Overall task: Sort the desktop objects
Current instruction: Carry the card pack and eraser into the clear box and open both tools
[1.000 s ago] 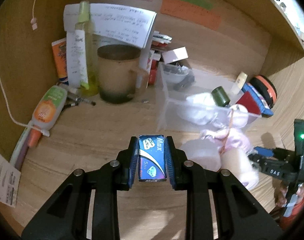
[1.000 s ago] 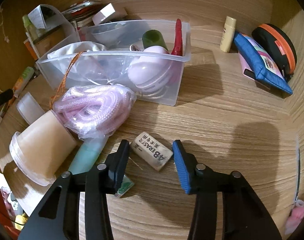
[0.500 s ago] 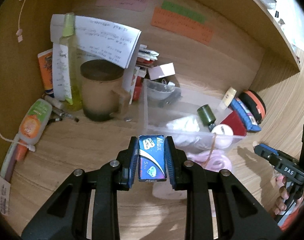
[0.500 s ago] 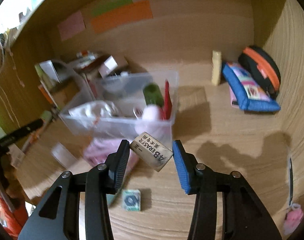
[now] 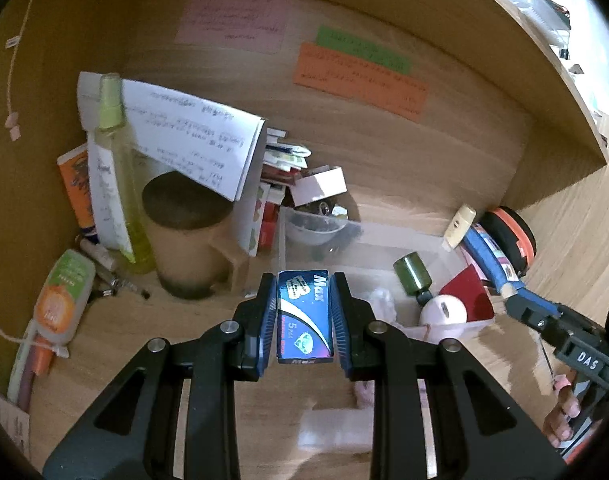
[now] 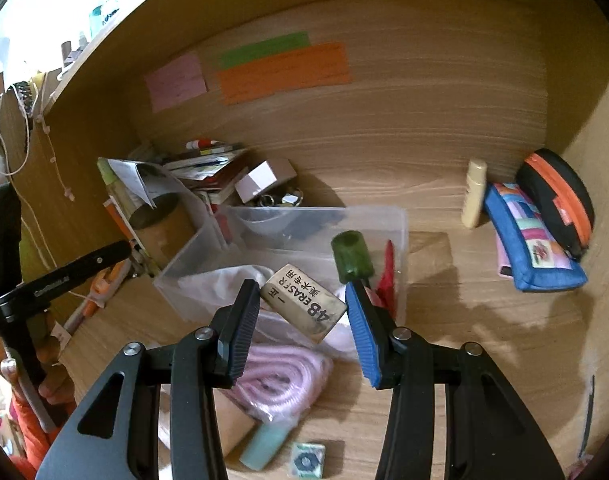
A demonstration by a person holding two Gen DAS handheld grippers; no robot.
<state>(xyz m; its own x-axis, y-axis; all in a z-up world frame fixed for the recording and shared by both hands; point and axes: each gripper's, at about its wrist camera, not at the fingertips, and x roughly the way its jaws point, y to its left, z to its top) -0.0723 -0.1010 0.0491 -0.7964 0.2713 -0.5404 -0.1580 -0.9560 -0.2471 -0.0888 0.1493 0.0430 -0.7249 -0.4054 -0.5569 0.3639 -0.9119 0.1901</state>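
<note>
My left hand-held gripper (image 5: 304, 316) is clamped on a small blue box (image 5: 304, 314) marked "Max", both pads pressed flat against its long sides, and it is lifted clear of the worktop (image 5: 144, 344). Beyond it, at about one o'clock, sits the clear plastic bin (image 5: 456, 324), with a dark green bottle (image 5: 412, 276) and a pale pink ball (image 5: 442, 310) inside. At eleven o'clock stands a brown mug (image 5: 188, 240) with a yellow-green spray bottle (image 5: 120, 168) just beside it. My right hand-held gripper (image 6: 302, 308) grips an eraser (image 6: 302, 306) lettered "4B ERASER" (it lies slanted between the pads, caught by its ends) and holds it in the air in front of the bin (image 6: 400, 240), whose near wall lies straight behind it at twelve o'clock. Below the eraser, at about seven o'clock, a coil of pink rope (image 6: 280, 384) rests on the worktop (image 6: 484, 340). A blue pouch (image 6: 532, 248) and a black-and-orange case (image 6: 556, 200) lie at two o'clock, against the right wall.
</note>
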